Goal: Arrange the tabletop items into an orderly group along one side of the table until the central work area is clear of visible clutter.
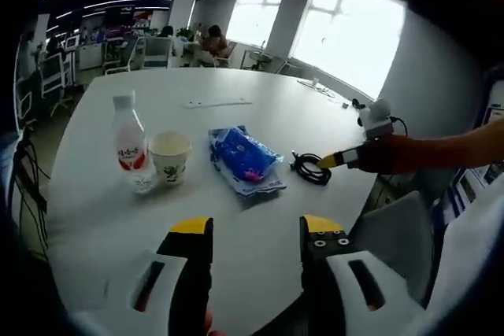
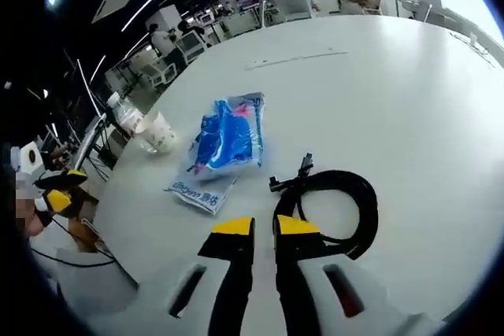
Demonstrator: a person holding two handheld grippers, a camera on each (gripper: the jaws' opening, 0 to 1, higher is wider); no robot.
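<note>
On the round white table (image 1: 260,120) stand a clear bottle with a white cap and red label (image 1: 128,143) and, touching it on the right, a paper cup (image 1: 170,156). A blue snack packet (image 1: 244,159) lies beside them, then a coiled black cable (image 1: 309,168). My left gripper (image 1: 256,230) hovers open over the near table edge, well short of the cup. My right gripper (image 2: 265,227), also seen as the right gripper (image 1: 335,160) in a hand, has its jaws close together on a strand of the black cable (image 2: 346,194). The blue packet (image 2: 228,135), the cup (image 2: 157,133) and the left gripper (image 2: 63,188) lie to its left.
A thin white strip (image 1: 216,103) lies farther back on the table, and small items (image 1: 323,90) sit at its far right edge. A grey chair (image 1: 394,230) stands at the near right. Office desks, chairs and seated people fill the background.
</note>
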